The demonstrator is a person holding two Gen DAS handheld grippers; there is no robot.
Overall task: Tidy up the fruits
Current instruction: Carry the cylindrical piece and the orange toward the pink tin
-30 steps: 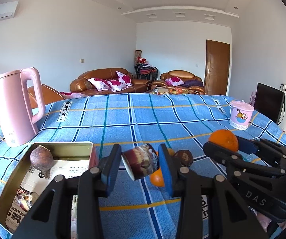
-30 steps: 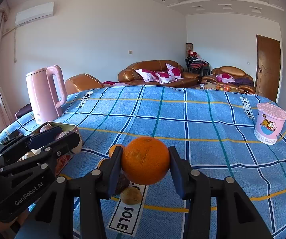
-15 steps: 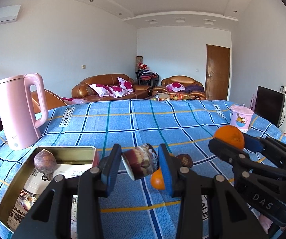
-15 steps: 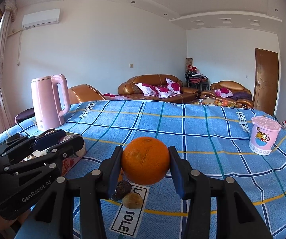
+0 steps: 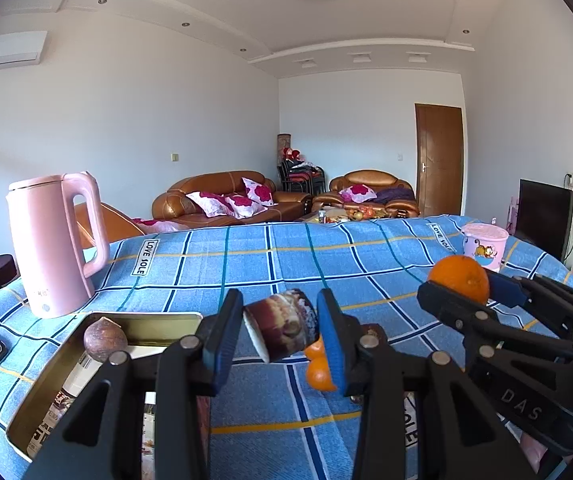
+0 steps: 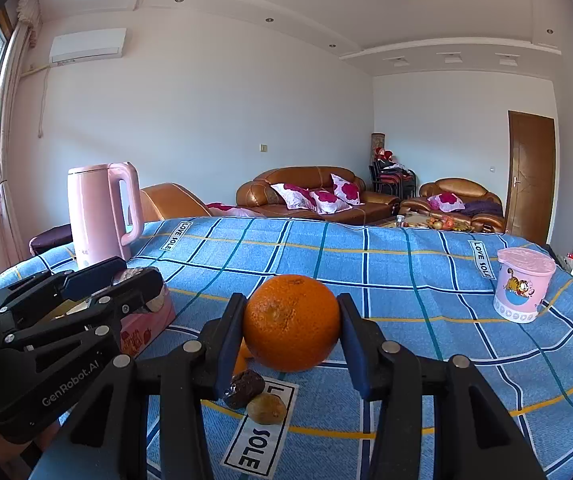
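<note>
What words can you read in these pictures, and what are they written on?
"LOVE SOLE": white patches on the blue tablecloth.
"DAS": the right gripper, seen from the left camera.
"GenRobot.AI": the left gripper, seen from the right camera.
Print on the paper in the tin, the kettle and the pink cup: too small or blurred to read.

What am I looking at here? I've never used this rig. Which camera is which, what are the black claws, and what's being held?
Each picture comes from a camera on a hand-held gripper, looking along its two fingers. In the left view, the left gripper grips a small brown cup; the right gripper, seen in its own view, grips an orange. Below is a blue checked cloth with a pink kettle, a metal tin holding a brown round fruit, a pink tub and some small fruits.
</note>
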